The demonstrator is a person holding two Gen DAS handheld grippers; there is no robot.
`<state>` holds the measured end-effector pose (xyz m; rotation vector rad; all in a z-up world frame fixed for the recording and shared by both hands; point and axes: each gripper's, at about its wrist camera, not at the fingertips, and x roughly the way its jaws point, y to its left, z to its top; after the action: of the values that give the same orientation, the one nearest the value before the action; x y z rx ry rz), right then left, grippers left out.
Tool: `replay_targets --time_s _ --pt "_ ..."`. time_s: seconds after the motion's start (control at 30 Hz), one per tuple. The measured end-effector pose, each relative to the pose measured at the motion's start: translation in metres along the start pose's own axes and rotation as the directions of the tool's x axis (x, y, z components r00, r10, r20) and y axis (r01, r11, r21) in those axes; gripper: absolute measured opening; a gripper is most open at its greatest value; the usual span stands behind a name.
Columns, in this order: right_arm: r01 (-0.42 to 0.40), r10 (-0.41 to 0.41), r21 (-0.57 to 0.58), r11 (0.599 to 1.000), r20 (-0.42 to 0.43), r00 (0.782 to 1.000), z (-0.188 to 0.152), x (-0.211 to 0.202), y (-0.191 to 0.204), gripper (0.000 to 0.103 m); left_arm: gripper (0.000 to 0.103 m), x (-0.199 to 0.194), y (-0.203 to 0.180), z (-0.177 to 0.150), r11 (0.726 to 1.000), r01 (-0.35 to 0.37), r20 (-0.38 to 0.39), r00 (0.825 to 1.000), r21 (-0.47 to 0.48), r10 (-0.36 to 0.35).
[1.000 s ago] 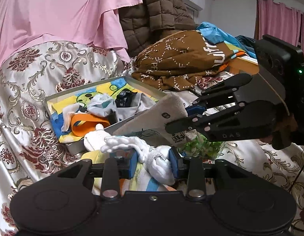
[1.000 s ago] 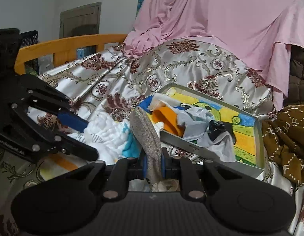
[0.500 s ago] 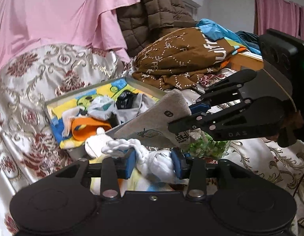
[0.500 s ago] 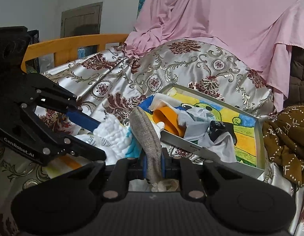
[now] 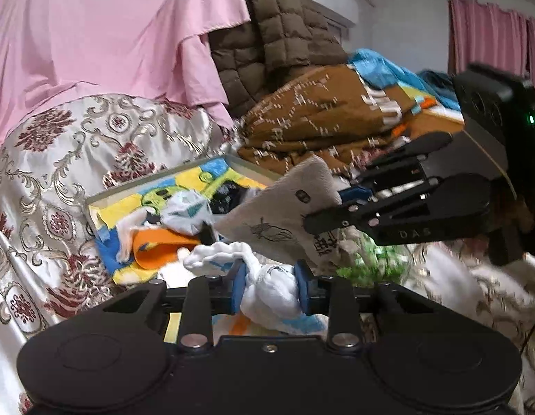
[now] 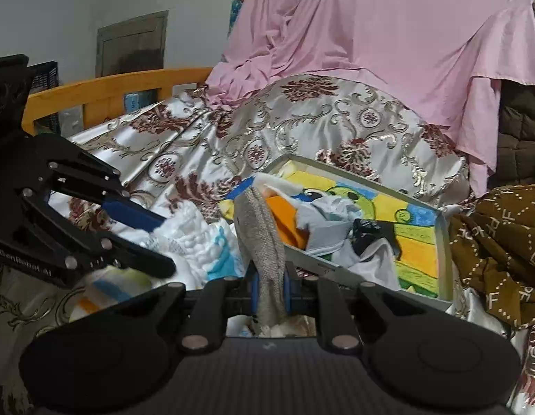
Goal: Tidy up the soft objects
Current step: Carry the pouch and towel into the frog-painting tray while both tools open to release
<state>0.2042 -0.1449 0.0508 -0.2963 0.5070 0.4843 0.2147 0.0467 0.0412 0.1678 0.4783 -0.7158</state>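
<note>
My left gripper (image 5: 269,282) is shut on a white fluffy sock (image 5: 267,294) and holds it above the bed, just short of the box. It shows from the side in the right wrist view (image 6: 156,238). My right gripper (image 6: 270,283) is shut on a grey-beige knit sock (image 6: 264,242), which stands up between the pads. That sock also shows in the left wrist view (image 5: 284,214), held by the right gripper (image 5: 336,204). A shallow box with a colourful cartoon lining (image 6: 416,214) holds several socks, among them an orange one (image 5: 160,245) and a black one (image 6: 367,231).
The box lies on a floral satin bedspread (image 6: 302,131). A pink sheet (image 6: 371,34) hangs behind it. A brown patterned garment (image 5: 319,114) and a brown quilted jacket (image 5: 274,41) are piled to the right. A wooden bed rail (image 6: 111,86) runs at the left.
Both grippers have risen a little and moved toward the box, each with its sock still held. The grey sock now reaches over the box's near edge.
</note>
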Motion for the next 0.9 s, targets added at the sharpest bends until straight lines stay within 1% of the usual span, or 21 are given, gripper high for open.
replay_targets --time_s 0.17,0.23,0.33,0.43,0.53,0.67,0.8,0.9 --pt "0.049 -0.050 0.023 0.999 0.018 0.999 0.014 -0.005 -0.014 0.015 0.032 -0.004 0.009 0.023 1.000 -0.009 0.057 0.998 -0.018 0.010" --pt "0.069 -0.070 0.037 0.997 0.023 0.997 0.023 -0.006 -0.022 0.015 0.032 -0.003 0.015 0.036 0.999 -0.008 0.080 0.997 -0.034 0.011" --pt "0.112 -0.113 0.041 0.993 0.018 0.993 0.041 -0.003 -0.035 0.015 0.032 0.000 0.025 0.057 0.999 -0.027 0.124 0.992 -0.036 0.032" --pt "0.156 -0.156 0.040 0.987 0.010 0.988 0.061 0.007 -0.050 0.015 0.032 0.012 0.036 0.077 0.995 -0.081 0.142 0.986 -0.053 0.088" --pt "0.203 -0.203 0.029 0.979 -0.002 0.979 0.081 0.022 -0.066 0.015 0.032 0.028 0.053 0.095 0.986 -0.135 0.150 0.977 -0.101 0.149" --pt "0.275 -0.275 0.020 0.961 -0.005 0.961 0.108 0.044 -0.086 0.015 0.032 0.045 0.073 0.114 0.968 -0.190 0.188 0.957 -0.162 0.219" --pt "0.365 -0.364 -0.070 0.929 0.019 0.931 0.129 0.070 -0.095 0.015 0.032 0.068 0.086 0.123 0.953 -0.232 0.216 0.938 -0.195 0.272" --pt "0.396 -0.396 -0.112 0.911 0.024 0.918 0.136 0.090 -0.099 0.015 0.032 0.086 0.099 0.122 0.940 -0.229 0.210 0.935 -0.253 0.284"
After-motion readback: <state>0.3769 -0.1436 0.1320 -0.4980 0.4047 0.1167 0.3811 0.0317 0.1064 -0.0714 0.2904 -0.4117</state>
